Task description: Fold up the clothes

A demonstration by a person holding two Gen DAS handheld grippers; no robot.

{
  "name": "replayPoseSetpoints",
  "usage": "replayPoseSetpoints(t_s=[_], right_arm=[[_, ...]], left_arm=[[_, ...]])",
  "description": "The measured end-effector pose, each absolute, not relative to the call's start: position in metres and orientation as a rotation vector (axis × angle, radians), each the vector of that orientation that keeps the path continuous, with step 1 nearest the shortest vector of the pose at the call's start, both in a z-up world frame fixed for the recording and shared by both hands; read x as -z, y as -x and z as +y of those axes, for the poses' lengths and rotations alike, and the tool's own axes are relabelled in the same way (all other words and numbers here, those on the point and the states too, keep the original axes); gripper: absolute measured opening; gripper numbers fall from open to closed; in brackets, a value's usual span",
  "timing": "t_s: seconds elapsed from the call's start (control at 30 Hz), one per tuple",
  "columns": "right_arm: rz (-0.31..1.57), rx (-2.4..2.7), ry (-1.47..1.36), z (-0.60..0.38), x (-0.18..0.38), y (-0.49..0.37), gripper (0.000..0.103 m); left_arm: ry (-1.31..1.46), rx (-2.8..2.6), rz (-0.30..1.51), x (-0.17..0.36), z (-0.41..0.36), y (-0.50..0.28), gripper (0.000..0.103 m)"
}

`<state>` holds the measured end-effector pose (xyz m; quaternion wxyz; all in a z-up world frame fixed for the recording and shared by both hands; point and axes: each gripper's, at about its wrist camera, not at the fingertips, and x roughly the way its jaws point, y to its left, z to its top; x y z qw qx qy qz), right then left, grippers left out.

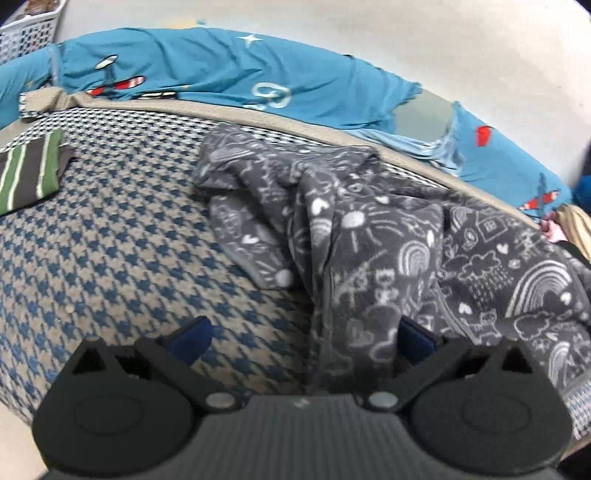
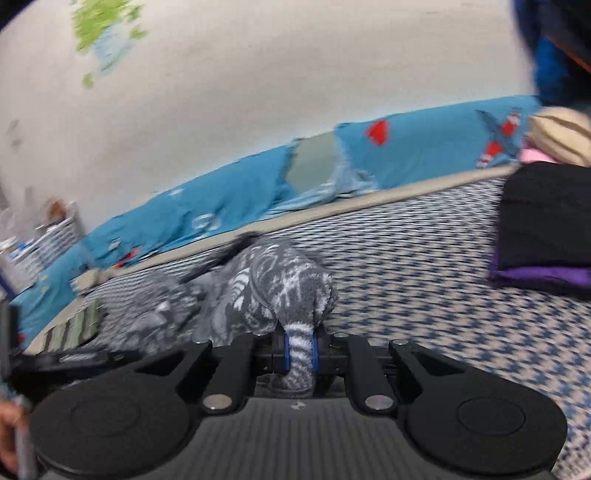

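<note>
A grey fleece garment [image 1: 388, 240] with white doodle print lies crumpled on the houndstooth bed cover [image 1: 129, 240]. My left gripper [image 1: 306, 336] hovers open over its near edge. A fold of the fleece runs between the wide-apart jaws, close to the right pad [image 1: 417, 336], and nothing presses on it. In the right wrist view, my right gripper [image 2: 300, 350] is shut on a bunched end of the grey fleece garment [image 2: 266, 291]. The fabric is pinched between the blue pads [image 2: 286, 350] and lifted off the bed cover [image 2: 424, 295]. The picture is blurred.
A folded green-and-grey striped garment [image 1: 29, 170] lies at the left. A folded black and purple item [image 2: 543, 229] rests at the right. A blue printed sheet [image 1: 221, 74] runs along the far edge by the wall, with a white basket [image 1: 26, 33] beyond it.
</note>
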<state>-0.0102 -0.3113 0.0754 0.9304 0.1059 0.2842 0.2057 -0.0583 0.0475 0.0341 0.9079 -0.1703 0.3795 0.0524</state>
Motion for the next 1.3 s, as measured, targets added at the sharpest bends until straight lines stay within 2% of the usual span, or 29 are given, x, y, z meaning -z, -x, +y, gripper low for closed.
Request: replayPoseSetpoints(t_s=[0.37, 0.43, 0.5, 0.63, 1.3], right_arm=[[0.727, -0.202, -0.221, -0.334, -0.058, -0.003, 0.011], [0.701, -0.173, -0.234, -0.339, -0.060, -0.002, 0.012], [0.648, -0.135, -0.258, -0.344, -0.066, 0.003, 0.018], [0.562, -0.128, -0.261, -0.349, -0.075, 0.009, 0.018], [0.613, -0.344, -0.165, -0.289, -0.056, -0.008, 0.018]], left_arm=[[0.383, -0.111, 0.795, -0.028, 0.045, 0.063, 0.103], [0.406, -0.119, 0.796, -0.027, 0.049, 0.064, 0.103], [0.410, -0.133, 0.799, -0.025, 0.051, 0.065, 0.103], [0.411, -0.155, 0.800, -0.024, 0.052, 0.063, 0.103], [0.394, -0.262, 0.723, -0.041, 0.064, 0.049, 0.103]])
